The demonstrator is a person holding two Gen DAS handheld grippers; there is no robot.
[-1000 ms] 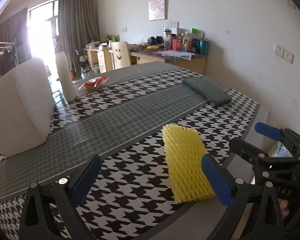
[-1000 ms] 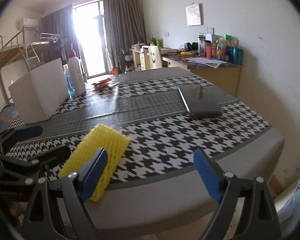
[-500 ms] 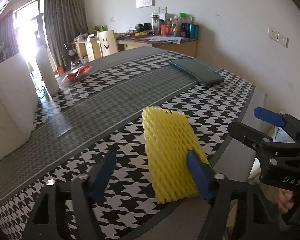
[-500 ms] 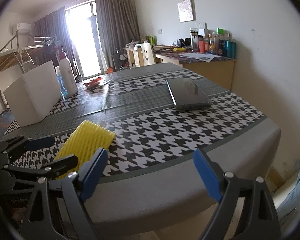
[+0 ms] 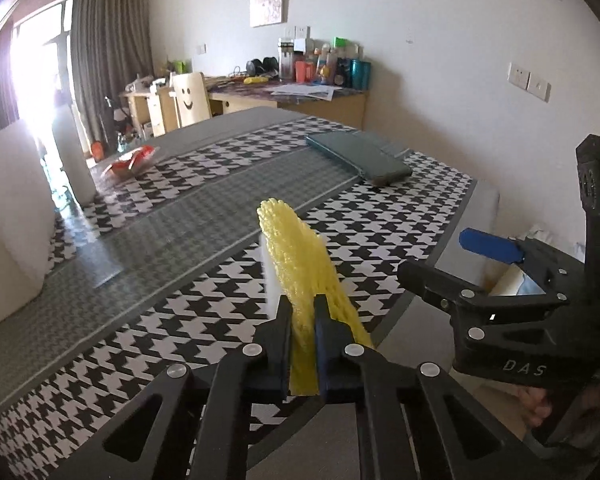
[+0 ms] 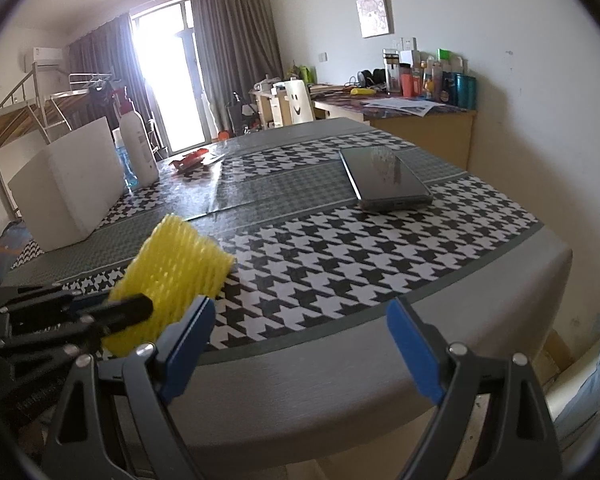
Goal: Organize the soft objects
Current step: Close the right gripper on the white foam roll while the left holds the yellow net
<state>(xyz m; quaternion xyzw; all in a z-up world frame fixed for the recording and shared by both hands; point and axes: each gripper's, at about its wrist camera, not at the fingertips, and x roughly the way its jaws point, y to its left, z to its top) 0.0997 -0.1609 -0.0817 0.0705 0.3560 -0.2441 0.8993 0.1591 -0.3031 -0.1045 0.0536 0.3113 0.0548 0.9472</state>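
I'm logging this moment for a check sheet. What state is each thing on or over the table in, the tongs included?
Left tongs: shut on the yellow foam net.
Yellow foam net: pinched at its near end, standing on edge, partly raised off the table.
Right tongs: open, holding nothing.
Dark tablet: lying flat, screen dark.
White foam box: standing on the table.
White bottle: upright, pump top on.

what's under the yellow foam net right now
The yellow foam net, pinched in the left gripper, sits over the houndstooth tablecloth near the table's front edge. A white strip shows along its left side. The cloth directly beneath it is covered.
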